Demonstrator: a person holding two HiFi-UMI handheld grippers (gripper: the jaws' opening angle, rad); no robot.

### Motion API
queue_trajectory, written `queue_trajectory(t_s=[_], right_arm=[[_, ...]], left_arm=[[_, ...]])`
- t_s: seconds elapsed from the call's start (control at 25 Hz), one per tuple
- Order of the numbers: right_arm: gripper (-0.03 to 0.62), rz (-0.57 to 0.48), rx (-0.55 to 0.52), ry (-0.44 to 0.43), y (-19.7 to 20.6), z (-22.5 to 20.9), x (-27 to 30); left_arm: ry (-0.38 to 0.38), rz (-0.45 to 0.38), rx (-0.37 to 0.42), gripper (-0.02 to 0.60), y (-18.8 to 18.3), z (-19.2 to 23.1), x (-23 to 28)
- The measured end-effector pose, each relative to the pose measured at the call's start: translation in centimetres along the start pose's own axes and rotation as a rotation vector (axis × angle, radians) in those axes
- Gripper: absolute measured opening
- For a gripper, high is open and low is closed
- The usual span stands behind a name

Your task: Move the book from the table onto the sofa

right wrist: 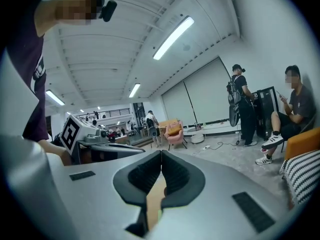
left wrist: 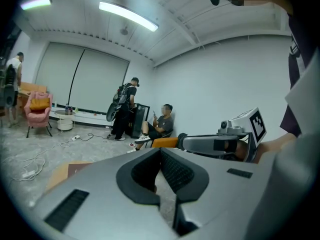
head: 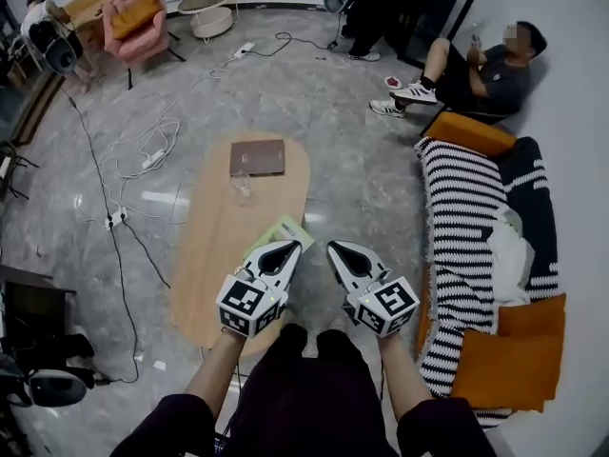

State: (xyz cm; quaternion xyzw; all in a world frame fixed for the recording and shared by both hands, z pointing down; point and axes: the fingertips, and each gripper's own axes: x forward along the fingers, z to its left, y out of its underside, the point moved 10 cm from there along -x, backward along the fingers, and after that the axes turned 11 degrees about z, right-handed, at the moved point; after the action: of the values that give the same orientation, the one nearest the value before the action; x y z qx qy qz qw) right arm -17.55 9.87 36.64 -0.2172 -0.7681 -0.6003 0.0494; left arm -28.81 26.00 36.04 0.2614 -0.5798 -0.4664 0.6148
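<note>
My left gripper point(head: 288, 247) and right gripper point(head: 336, 248) wear smooth matt grey plastic; the table point(head: 214, 246) is pale matt wood, the sofa point(head: 463, 208) striped cloth, the floor point(head: 324, 103) glossy stone.

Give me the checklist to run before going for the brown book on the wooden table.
1. Brown rectangular book lies flat at the far end of the oval wooden table: ok.
2. Left tool open for a grasp: not ok, jaws together, nothing between them.
3. Right tool open: not ok, jaws together, nothing between them.
4. Approach to the book free: not ok, a small clear glass stands just in front of it.
5. Room on the black-and-white striped sofa: ok, striped seat bare.
</note>
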Motion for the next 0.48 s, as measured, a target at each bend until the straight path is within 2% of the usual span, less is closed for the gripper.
queue_trajectory(t_s=[0.48], right_arm=[[0.023,0.112,-0.03,-0.174,0.4,-6.0,4.5]], left_arm=[[-0.152,-0.023,-0.159,0.014,1.8,2.4,4.1]])
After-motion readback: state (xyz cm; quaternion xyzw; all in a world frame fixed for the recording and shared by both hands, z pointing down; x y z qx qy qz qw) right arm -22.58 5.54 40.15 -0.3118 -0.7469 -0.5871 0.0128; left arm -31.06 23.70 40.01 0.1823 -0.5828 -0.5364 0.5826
